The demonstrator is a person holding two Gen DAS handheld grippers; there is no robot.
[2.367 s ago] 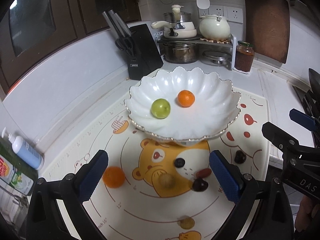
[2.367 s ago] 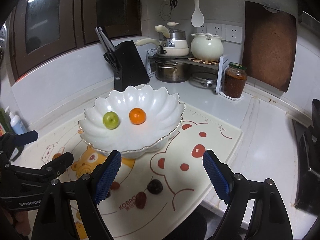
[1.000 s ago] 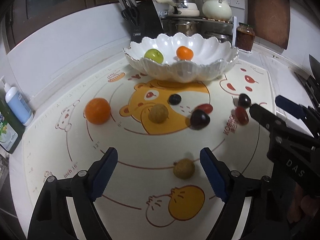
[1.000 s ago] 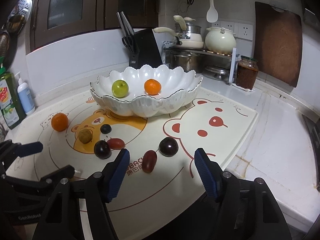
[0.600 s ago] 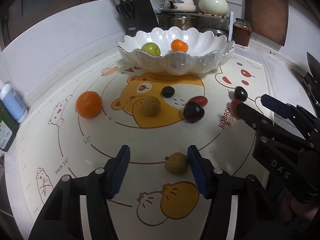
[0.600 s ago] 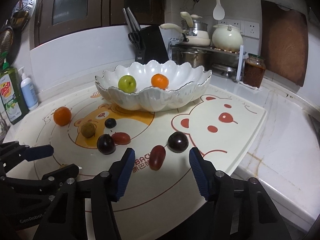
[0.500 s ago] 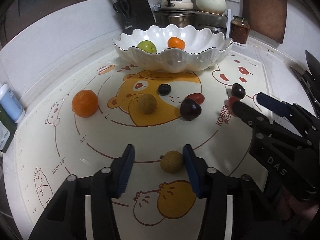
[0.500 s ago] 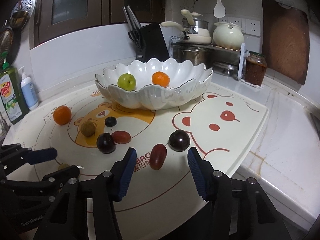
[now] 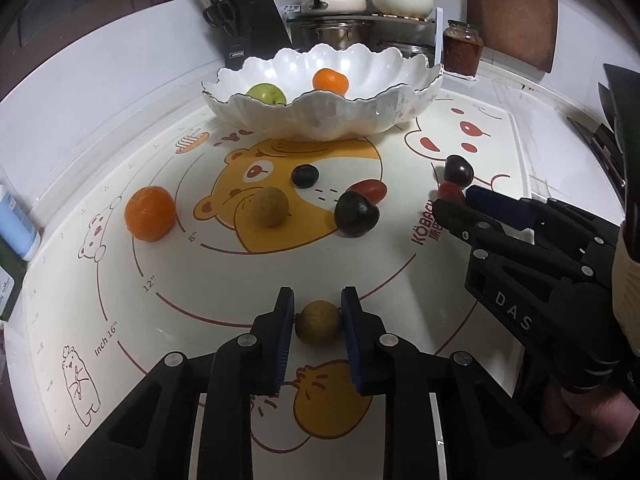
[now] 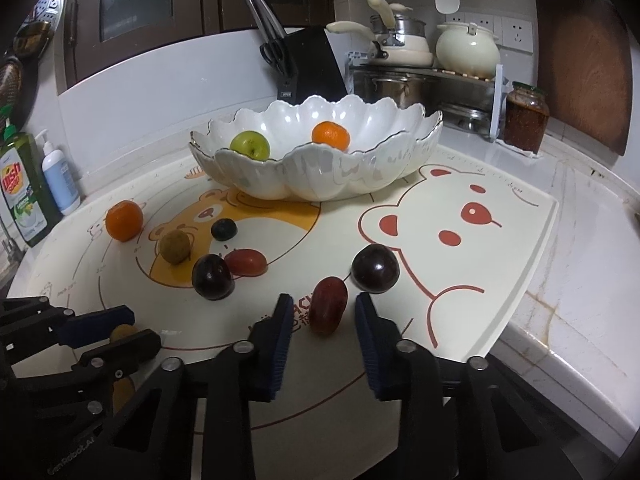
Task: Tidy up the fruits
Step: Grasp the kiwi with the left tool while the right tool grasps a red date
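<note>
A white scalloped bowl (image 9: 320, 120) (image 10: 320, 178) holds a green apple (image 9: 266, 94) and a small orange (image 9: 330, 81). Loose fruits lie on the bear-print mat (image 9: 200, 280). My left gripper (image 9: 318, 326) is shut on a small brown longan (image 9: 319, 323) resting on the mat. My right gripper (image 10: 322, 318) is partly open, its pads either side of a red oblong grape (image 10: 329, 310) with gaps on both sides. A dark plum (image 10: 375, 269) lies just beyond it.
An orange (image 9: 150, 219), a second longan (image 9: 271, 212), a dark berry (image 9: 305, 176), a dark plum (image 9: 356, 214) and a red grape (image 9: 367, 190) lie mid-mat. A knife block (image 10: 308, 66), pots and a jar (image 10: 525, 122) stand behind. Soap bottles (image 10: 24, 188) stand at left.
Both grippers dropped low to the mat and narrowed. The left jaws closed onto the near longan. The right jaws came in around the red grape.
</note>
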